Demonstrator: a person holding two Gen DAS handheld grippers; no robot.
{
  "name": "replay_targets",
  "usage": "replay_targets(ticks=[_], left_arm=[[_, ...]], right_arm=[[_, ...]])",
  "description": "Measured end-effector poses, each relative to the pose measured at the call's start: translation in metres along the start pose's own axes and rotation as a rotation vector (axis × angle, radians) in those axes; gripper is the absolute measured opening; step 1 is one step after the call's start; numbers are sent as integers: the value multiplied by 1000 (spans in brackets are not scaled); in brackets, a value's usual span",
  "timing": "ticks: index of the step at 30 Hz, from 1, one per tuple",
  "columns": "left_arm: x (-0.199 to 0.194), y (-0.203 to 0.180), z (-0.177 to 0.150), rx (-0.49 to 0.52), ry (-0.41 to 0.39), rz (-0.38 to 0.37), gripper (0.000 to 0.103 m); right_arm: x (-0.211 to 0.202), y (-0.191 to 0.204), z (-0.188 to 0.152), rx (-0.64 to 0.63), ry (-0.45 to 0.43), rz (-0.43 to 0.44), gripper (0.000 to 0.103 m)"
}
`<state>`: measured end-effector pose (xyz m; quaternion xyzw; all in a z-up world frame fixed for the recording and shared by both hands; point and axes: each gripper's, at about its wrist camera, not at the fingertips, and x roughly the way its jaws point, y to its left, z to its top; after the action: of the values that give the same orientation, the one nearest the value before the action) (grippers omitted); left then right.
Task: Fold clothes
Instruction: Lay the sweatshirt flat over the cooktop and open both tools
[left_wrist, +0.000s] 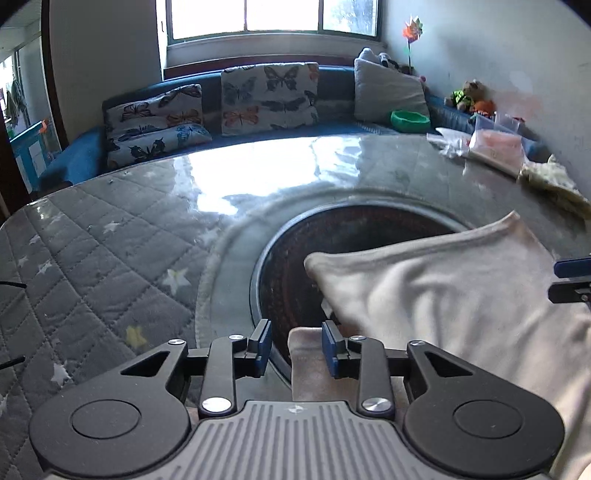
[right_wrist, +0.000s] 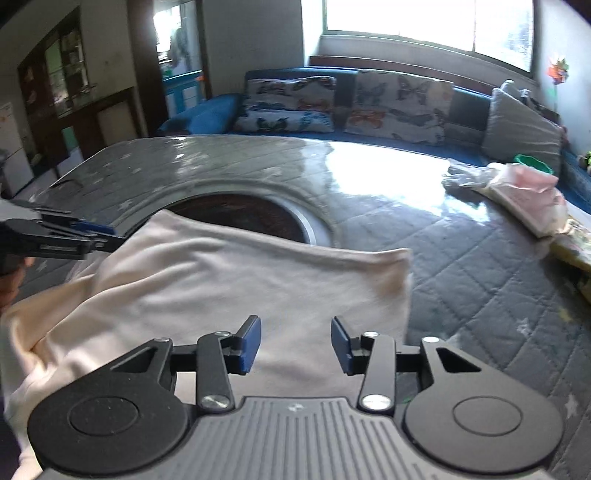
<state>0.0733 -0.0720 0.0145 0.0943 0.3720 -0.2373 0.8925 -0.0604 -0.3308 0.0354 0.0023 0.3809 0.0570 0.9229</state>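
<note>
Left gripper (left_wrist: 296, 345) at near left: jaws apart, gripping nothing, cloth edge between pads. White garment (right_wrist: 236, 284) spread on quilted table (right_wrist: 461, 266), overlapping round dark recess (right_wrist: 255, 214). Right gripper (right_wrist: 296, 345) above garment: jaws apart, empty.

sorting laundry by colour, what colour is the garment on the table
Pale cream, almost white garment, plain with no print; clearest in the right wrist view.

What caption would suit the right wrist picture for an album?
Open right gripper poised above a pale folded garment on the quilted table.
</note>
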Motion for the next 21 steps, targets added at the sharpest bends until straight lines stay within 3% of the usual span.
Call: replay_targets(ticks=[2,3,10,14,16,21], left_arm=[[0,1,-2,-9,-10,1,13],[-1,1,-2,-11,-17,8,10],[-23,21,-10,-65,-71,106,8],[-38,41,-18,-125,-60,131,13],[-46,49,-21,-162,-56,155,25],[-68,31,-17,-143,-81,121,30]], right_arm=[[-2,5,-3,-8,2,12,43],[-3,7,-4,-10,5,15,43],[-7,15,-13,-6,20,22,43],[-9,19,-18,-5,28,28,45],[-10,21,-21,-8,32,32,50],[-10,26,-26,-10,36,38,50]])
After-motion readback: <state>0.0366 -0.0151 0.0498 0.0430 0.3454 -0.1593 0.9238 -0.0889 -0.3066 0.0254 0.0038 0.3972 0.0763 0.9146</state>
